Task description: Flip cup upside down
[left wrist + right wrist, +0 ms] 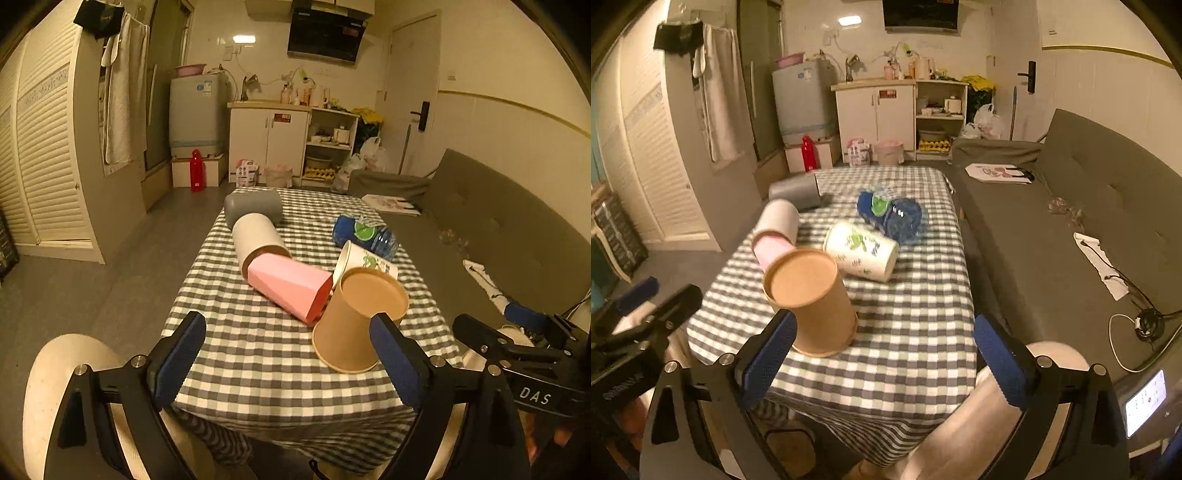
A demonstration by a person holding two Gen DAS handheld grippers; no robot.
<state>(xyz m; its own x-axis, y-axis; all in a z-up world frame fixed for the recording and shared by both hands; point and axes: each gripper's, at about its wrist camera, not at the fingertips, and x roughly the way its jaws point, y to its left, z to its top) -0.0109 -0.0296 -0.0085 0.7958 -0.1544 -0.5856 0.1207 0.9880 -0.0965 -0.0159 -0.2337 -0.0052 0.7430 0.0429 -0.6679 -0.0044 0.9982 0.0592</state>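
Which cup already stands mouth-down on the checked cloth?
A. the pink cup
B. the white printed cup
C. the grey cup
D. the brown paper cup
D: the brown paper cup rests on its wide rim with its closed base on top, while the pink cup, white printed cup and grey cup lie on their sides.

On the counter, the paper cup stands upside down near the near edge. Behind it lie a faceted cup toward the left edge and a printed cup toward the right, a water bottle farther back.
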